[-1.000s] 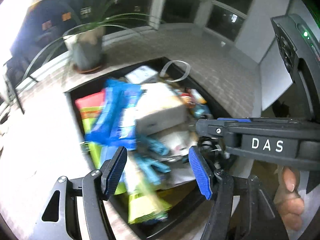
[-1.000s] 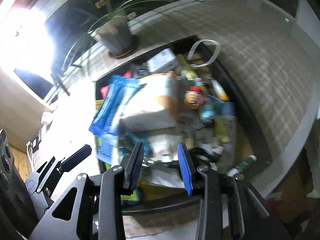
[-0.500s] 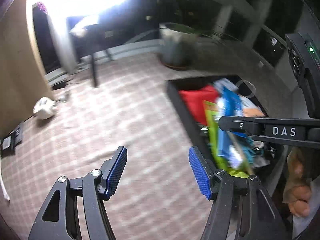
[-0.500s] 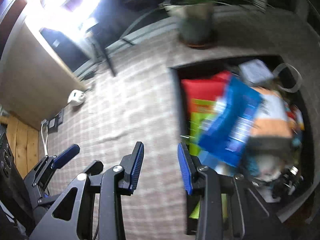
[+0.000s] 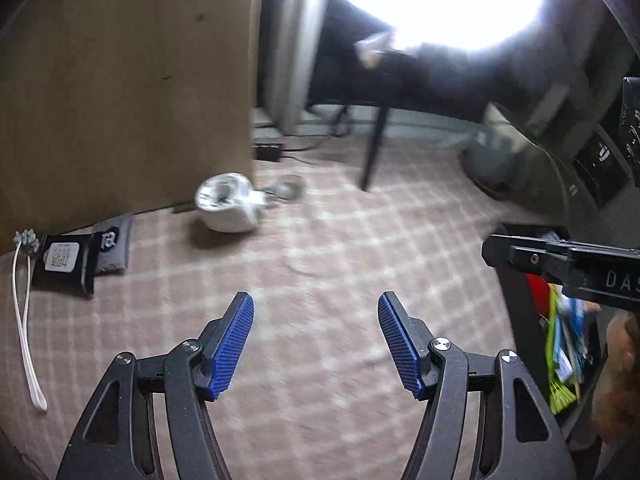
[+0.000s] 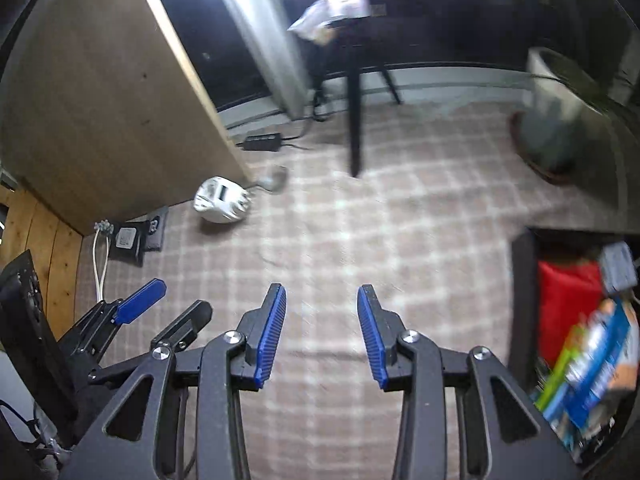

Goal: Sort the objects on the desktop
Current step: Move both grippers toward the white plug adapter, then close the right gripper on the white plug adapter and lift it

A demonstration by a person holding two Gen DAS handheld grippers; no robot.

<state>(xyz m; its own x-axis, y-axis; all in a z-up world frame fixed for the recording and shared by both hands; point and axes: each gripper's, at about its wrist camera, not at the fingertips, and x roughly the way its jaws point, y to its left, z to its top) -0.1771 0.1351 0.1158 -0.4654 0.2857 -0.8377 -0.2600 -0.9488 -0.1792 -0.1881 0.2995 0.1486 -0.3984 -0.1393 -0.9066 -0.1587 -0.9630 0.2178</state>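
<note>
A black bin full of packets (red, blue, green) sits at the right edge of the right wrist view; its edge also shows in the left wrist view. A white tape roll lies on the checked cloth far ahead, also in the right wrist view. Dark packets and a white cable lie at the left. My left gripper is open and empty above bare cloth. My right gripper is open and empty; its body shows in the left wrist view.
A brown board stands at the back left. A black table leg and a power adapter are at the back. A potted plant stands at the back right. Bright glare fills the top.
Both grippers have swung left, away from the bin of packets, and now face the cloth with the tape roll. Both stay open and empty.
</note>
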